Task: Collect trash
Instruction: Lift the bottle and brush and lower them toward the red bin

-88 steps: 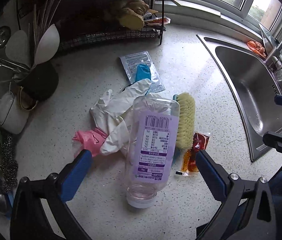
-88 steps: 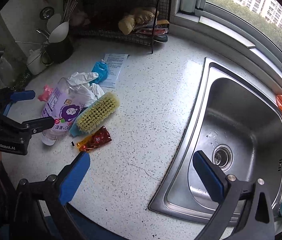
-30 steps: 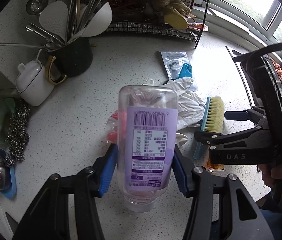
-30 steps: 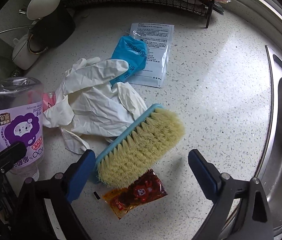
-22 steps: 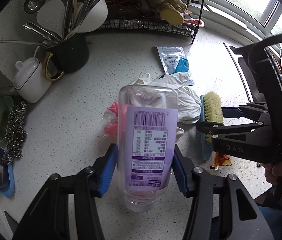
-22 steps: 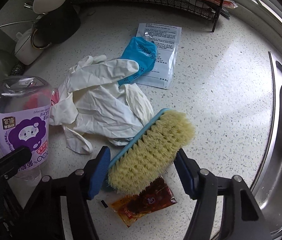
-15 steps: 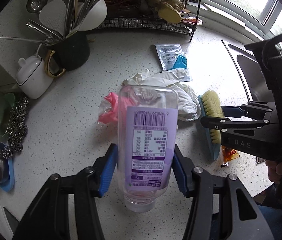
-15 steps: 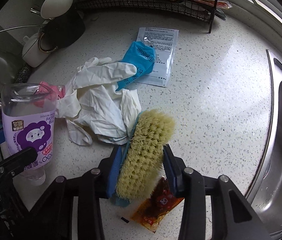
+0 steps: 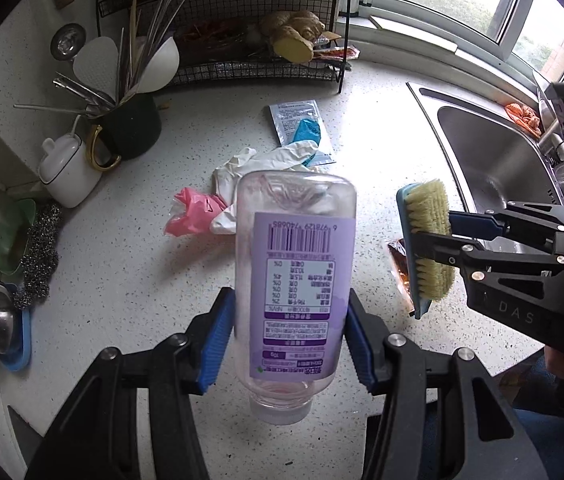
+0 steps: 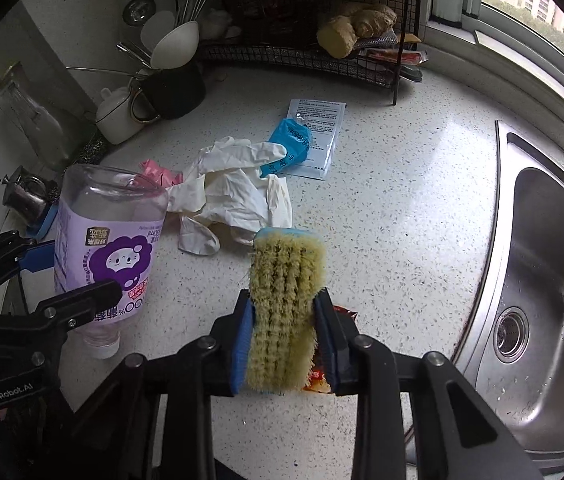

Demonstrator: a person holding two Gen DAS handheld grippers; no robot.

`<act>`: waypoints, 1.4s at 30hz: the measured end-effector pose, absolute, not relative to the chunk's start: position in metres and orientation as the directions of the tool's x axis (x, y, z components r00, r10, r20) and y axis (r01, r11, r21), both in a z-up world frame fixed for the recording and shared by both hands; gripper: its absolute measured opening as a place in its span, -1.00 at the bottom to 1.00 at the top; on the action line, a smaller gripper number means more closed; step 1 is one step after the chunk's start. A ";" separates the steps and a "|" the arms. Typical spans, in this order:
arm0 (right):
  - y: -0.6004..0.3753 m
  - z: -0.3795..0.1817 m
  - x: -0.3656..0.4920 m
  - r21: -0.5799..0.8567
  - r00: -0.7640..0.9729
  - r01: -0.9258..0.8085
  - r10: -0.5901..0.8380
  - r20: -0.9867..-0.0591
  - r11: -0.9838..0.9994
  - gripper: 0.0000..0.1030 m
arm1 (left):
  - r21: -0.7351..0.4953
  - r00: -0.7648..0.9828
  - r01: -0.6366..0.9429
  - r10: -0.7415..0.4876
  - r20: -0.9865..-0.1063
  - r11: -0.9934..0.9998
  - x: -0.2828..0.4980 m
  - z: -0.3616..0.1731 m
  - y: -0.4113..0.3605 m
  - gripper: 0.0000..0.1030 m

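My left gripper (image 9: 288,340) is clamped narrow on the clear plastic bottle (image 9: 296,272), purple label up, cap toward me, held above the speckled counter (image 9: 153,280). My right gripper (image 10: 284,340) pinches the stiff yellow-bristled brush (image 10: 286,300) by its blue back, lifted over the red sauce packet (image 10: 318,380). Left of the steel sink (image 10: 542,280) lie crumpled white gloves (image 10: 233,196), a pink wrapper (image 9: 191,216) and a blue pouch (image 10: 288,146).

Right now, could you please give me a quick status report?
Left gripper shut on bottle. Right gripper shut on brush. Gloves, sauce packet on counter.
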State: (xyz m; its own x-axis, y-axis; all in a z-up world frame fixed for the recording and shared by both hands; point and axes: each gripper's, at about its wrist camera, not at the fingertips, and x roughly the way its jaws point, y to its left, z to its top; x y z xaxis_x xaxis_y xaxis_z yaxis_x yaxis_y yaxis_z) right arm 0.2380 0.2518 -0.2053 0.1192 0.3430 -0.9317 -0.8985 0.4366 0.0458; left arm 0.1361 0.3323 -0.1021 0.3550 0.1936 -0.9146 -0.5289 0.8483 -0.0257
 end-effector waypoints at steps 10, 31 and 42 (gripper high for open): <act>0.198 -0.166 0.228 0.039 0.159 -0.901 0.414 -0.896 0.431 -0.47 | -0.012 0.385 -0.486 0.202 -0.901 0.874 0.137 -0.083 0.285 -0.02; -0.021 -0.131 0.192 -0.010 0.343 -0.718 0.341 -0.876 0.696 -0.47 | -0.025 0.422 -0.161 0.046 -0.906 0.987 0.144 -0.082 0.074 -0.02; -0.124 -0.151 0.144 -0.004 0.369 -0.572 0.253 -0.894 0.820 -0.47 | -0.073 0.374 0.000 -0.067 -0.925 0.997 0.131 -0.112 -0.022 -0.02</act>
